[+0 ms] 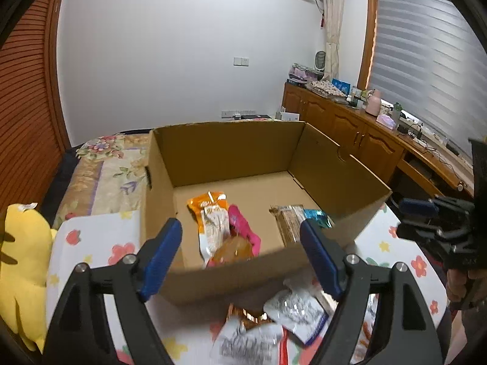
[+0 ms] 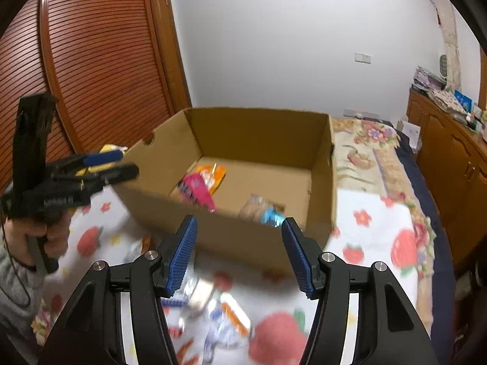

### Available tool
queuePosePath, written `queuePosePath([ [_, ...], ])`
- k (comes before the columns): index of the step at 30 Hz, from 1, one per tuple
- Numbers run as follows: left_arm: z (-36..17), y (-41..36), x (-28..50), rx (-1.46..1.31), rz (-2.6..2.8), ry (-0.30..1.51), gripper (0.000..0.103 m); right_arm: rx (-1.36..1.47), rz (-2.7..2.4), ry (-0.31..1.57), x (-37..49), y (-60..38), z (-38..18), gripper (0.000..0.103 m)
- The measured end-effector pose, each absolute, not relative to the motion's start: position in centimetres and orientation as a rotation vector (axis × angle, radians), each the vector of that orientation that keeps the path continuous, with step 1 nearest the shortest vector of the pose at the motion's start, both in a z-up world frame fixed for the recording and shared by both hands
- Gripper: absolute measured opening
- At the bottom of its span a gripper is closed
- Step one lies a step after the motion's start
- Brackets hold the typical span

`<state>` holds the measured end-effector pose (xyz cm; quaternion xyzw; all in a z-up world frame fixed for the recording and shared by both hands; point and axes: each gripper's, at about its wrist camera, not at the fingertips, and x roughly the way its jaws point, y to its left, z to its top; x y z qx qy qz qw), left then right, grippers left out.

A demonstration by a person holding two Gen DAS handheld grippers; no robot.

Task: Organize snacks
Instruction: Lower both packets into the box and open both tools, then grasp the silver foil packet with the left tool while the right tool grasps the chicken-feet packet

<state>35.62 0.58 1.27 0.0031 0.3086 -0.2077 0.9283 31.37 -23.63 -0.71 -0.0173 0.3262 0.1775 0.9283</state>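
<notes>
The flowered bedspread (image 1: 91, 243) carries an open cardboard box (image 1: 231, 155), where orange (image 1: 210, 203), pink (image 1: 243, 231) and blue (image 1: 316, 214) snack packets lie on its floor. More packets (image 1: 292, 307) lie loose before its near wall. My left gripper (image 1: 240, 258) and right gripper (image 2: 239, 254) both gape apart, gripping nothing.

light: even, dim indoor | blur: foreground smeared | edges: fisheye-warped, dark corners
</notes>
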Motion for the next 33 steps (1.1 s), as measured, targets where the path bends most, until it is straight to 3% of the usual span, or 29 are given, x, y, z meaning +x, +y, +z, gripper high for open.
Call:
queuePosePath([
  [13,-0.2,4.8,29.0,-0.005,-0.391,0.629,0.084,0.002,0.358,0.801,23.3,-23.9,-5.7,0.060],
  [33,-5.6,5.5,27.1,-0.048,-0.370,0.747,0.084,-0.057,0.380,0.958,21.6,-20.6,-12.2,0.061],
])
